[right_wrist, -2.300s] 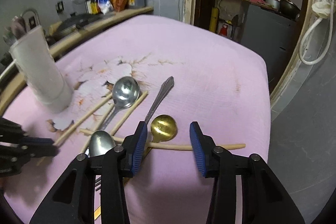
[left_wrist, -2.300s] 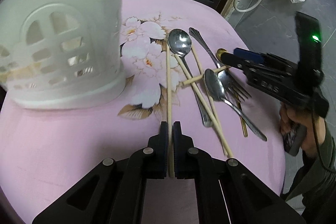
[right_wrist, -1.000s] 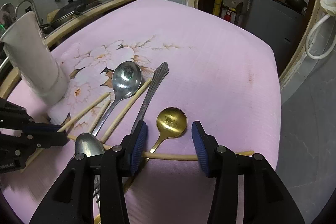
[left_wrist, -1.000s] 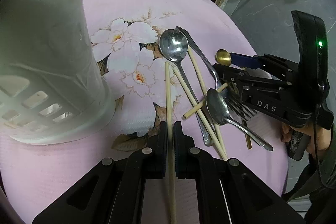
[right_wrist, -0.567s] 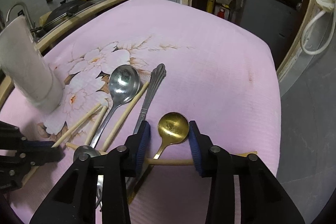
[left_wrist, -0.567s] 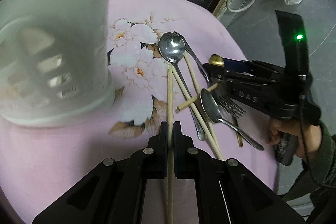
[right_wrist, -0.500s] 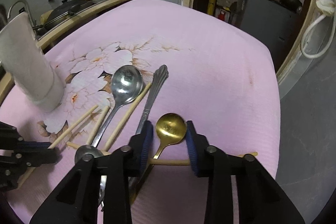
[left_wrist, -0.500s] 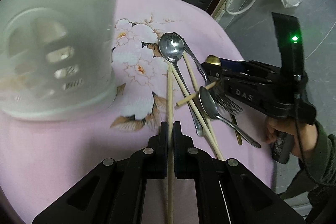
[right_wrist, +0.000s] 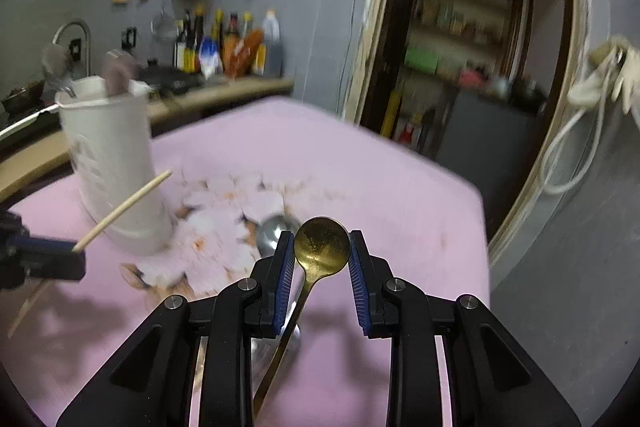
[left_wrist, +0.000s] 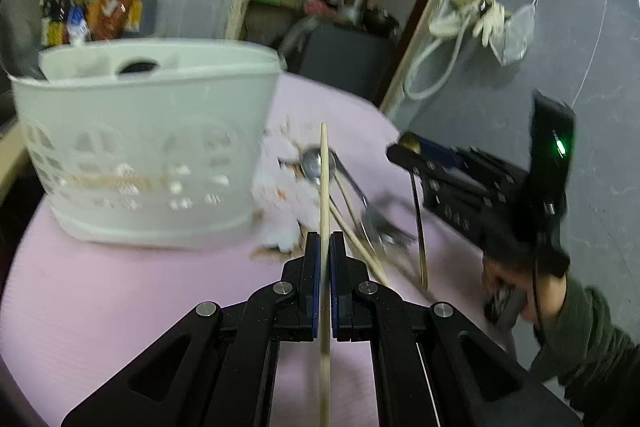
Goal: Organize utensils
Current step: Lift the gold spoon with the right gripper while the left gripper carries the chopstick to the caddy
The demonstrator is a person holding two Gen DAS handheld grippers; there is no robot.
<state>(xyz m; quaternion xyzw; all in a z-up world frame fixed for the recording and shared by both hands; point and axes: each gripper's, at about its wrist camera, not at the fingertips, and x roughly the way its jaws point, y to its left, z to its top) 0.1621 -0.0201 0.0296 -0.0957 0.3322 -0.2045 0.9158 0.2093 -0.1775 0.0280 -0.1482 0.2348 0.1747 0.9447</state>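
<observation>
I see a pink flowered cloth on the bench (right_wrist: 400, 195), with a grey kitchen wall and bottles (right_wrist: 228, 47) behind. My left gripper (left_wrist: 325, 247) pinches a chopstick (left_wrist: 324, 187) near the white caddy (left_wrist: 152, 147); my right gripper (right_wrist: 318, 263) clamps a gold spoon (right_wrist: 322, 247) aloft.

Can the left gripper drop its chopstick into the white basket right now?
Probably yes. The left gripper holds the chopstick clear of the table, the white basket stands close by to its left with an open top, and nothing lies between them.
</observation>
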